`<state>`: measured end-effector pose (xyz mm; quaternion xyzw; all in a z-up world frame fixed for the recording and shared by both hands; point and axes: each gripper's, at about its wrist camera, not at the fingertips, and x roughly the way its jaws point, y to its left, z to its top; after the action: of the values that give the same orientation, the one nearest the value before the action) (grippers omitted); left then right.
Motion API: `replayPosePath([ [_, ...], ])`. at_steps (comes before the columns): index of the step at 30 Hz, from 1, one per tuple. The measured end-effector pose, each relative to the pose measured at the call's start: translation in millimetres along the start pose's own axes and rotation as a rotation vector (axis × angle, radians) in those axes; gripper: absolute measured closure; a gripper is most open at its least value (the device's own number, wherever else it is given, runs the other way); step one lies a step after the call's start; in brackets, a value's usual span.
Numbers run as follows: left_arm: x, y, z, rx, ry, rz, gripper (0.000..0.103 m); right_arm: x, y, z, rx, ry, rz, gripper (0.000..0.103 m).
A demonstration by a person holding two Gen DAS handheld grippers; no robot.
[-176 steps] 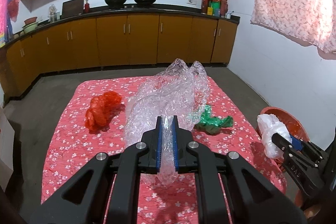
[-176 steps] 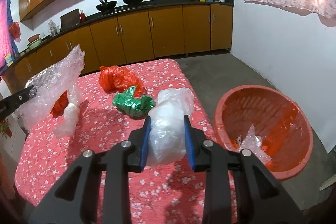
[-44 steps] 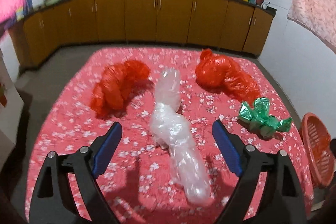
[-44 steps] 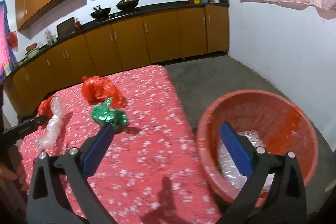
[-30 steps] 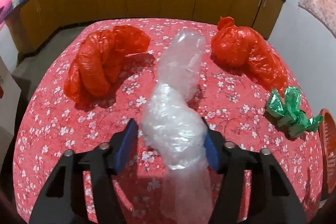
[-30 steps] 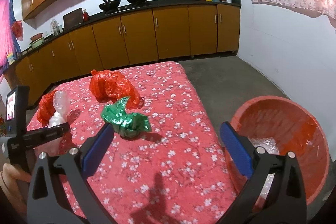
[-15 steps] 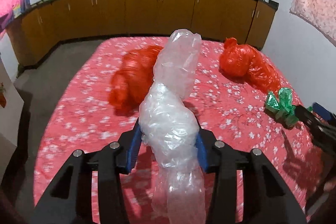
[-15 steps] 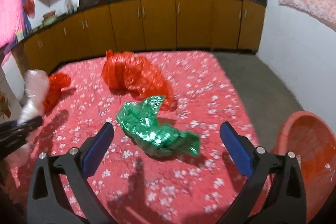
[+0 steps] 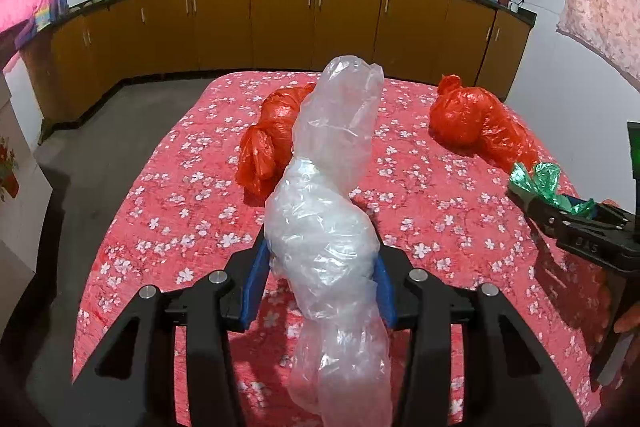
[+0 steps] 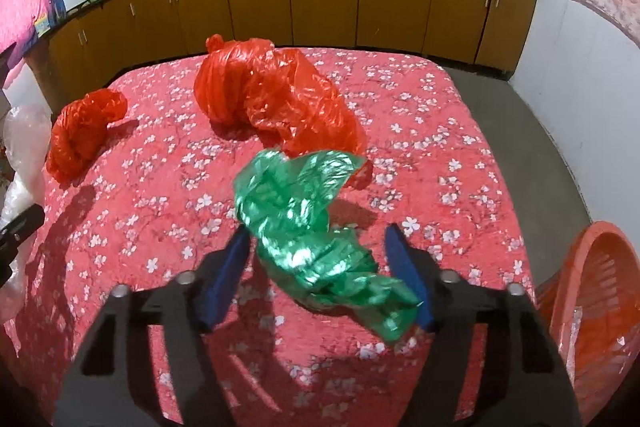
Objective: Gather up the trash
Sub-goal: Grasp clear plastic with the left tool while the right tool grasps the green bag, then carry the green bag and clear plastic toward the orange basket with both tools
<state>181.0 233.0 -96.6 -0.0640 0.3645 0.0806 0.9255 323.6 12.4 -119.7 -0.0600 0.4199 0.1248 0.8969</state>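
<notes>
Since half a second ago the right claw (image 10: 322,269) has come down around the green bag (image 10: 308,231), which now sits between its blue pads (image 10: 228,271); the pads stand apart on either side of the crumpled plastic, with a gap on the right side, so the claw is not yet clamped. The left claw (image 9: 320,279) is pressed together on the clear plastic wrap (image 9: 328,227), held above the table (image 9: 168,195) with its upper end rising in front of the camera and its lower end hanging below the pads.

From the left wrist view, the right claw (image 9: 556,205) shows at the right edge with the green bag (image 9: 540,183) at its tip, and a fingertip of the holder's hand (image 9: 628,319) shows below it. That view hides part of the nearer red bag (image 9: 268,139) behind the clear wrap, while the second red bag (image 9: 480,123) lies well apart to the right.

Only the right wrist view shows the orange basket (image 10: 596,307) off the table's right edge, with some clear plastic inside. It also shows both red bags whole: the large one (image 10: 272,95) just behind the green bag, the small one (image 10: 80,131) far left near the clear wrap (image 10: 20,155).
</notes>
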Motion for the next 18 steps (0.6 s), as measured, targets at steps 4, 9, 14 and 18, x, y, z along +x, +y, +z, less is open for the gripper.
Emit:
replayPosePath([
  [4,-3,-3,0,0.005,-0.003,-0.005,0.057,-1,2,0,-0.01,-0.002,0.006,0.045],
  [9,-6,-4,-2,0.009,-0.001,-0.001,0.057,-1,7,1,-0.01,-0.007,0.009,0.038],
  [14,-8,-5,-1,0.008,-0.002,0.007,0.057,0,7,1,-0.01,0.0,0.029,0.056],
  [18,-13,-7,-1,0.008,-0.007,0.007,0.057,-12,1,-3,0.012,-0.029,0.043,0.056],
])
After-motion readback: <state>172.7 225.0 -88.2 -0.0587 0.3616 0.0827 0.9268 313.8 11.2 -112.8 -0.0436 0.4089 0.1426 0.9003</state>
